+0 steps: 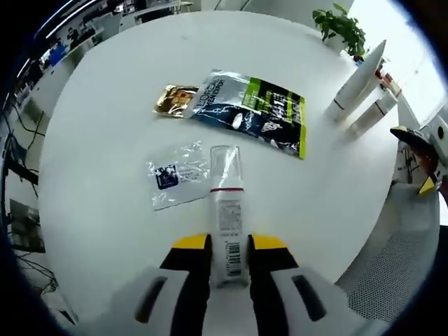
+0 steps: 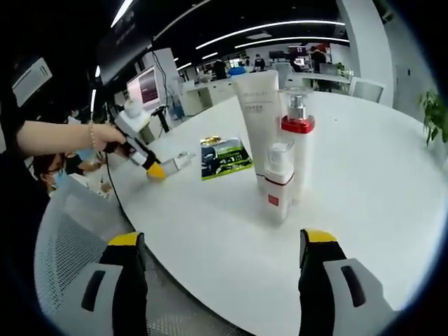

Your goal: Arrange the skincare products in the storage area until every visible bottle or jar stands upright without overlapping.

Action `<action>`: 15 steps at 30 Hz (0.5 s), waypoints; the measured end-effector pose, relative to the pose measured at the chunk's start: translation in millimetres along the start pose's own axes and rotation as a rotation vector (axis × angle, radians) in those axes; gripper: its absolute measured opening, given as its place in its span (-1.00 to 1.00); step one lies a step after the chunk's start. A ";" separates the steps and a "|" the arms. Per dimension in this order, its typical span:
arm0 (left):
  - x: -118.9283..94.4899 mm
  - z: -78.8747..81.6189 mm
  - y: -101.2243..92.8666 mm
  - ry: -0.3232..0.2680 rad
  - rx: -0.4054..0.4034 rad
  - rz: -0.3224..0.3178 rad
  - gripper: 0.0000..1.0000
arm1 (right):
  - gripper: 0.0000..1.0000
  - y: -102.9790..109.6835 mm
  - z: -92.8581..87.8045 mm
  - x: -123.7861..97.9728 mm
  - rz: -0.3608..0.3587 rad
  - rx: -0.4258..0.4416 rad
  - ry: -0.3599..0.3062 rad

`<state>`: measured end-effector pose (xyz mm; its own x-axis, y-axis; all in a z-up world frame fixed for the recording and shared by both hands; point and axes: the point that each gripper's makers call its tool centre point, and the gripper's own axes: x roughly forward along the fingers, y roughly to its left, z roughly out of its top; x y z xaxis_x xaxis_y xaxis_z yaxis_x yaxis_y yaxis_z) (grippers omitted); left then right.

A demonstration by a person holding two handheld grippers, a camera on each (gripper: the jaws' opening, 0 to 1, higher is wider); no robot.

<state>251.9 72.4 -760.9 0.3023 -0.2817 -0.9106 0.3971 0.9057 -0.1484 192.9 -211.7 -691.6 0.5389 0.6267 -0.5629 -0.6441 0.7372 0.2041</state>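
left tongs (image 1: 229, 260) clamp lying bottle (image 1: 227, 213) | right tongs (image 2: 224, 260) wide, bottles (image 2: 278, 180) ahead

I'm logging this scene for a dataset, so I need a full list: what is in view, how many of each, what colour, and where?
Table: one, white, round, under everything.
Bottle: one, clear cap, white body, lying flat between the left gripper's jaws.
Clear sachet: one, beside that bottle.
Dark green packet: one, mid-table.
Gold sachet: one, touching the packet's end.
Tube: one, white, upright.
Pump bottle: one, red collar, upright beside the tube.
Small bottle: one, white with red band, upright in front.
Plant: one, green, beyond the table.
Left gripper: yellow-tipped, shut on the bottle.
Right gripper: yellow-tipped, open.
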 end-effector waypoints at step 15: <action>-28.7 15.7 -30.4 -0.200 -0.231 -0.182 -0.65 | 0.81 9.0 0.0 2.3 0.047 0.000 -0.002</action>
<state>244.7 48.0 -724.2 0.4178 -0.4805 -0.7711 0.2606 0.8764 -0.4049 188.4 -203.7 -691.0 0.5088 0.6612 -0.5512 -0.6686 0.7069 0.2308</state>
